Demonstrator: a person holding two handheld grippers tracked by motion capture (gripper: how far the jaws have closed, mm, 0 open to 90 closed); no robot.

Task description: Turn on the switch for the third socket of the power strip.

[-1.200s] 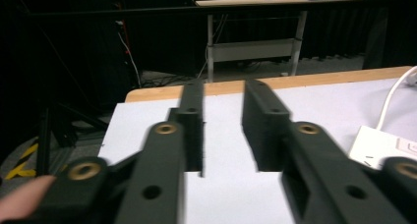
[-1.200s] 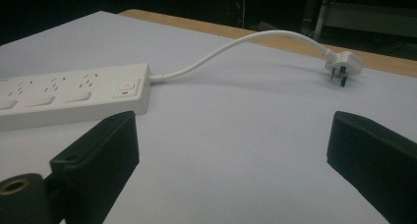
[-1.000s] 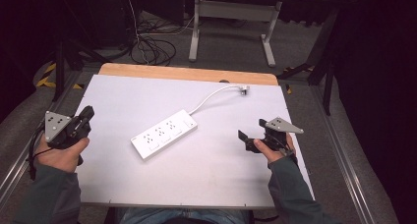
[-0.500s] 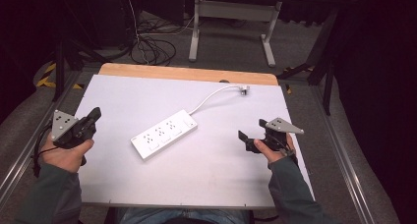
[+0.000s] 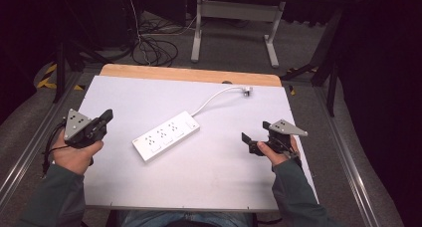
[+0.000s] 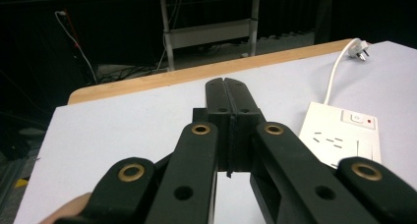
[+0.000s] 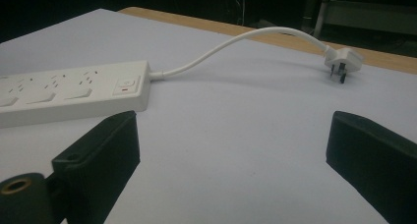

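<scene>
Overhead: white tabletop (image 5: 124,95), wood back edge, dark rm; L fingers (image 6: 228,94) clenched, R fingers (image 7: 373,145) released.

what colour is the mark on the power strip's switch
Red, on the white power strip's switch; clearest in the right gripper view.

Bare white table (image 5: 224,177) between left gripper (image 5: 103,121) and right gripper (image 5: 254,140), except for power strip (image 5: 166,135) lying diagonally mid-table. Cord (image 5: 211,100) curving off toward plug (image 5: 246,91) near the far wooden edge. Open surface along the near edge and the far-left corner. Nothing between either gripper and the strip.
</scene>
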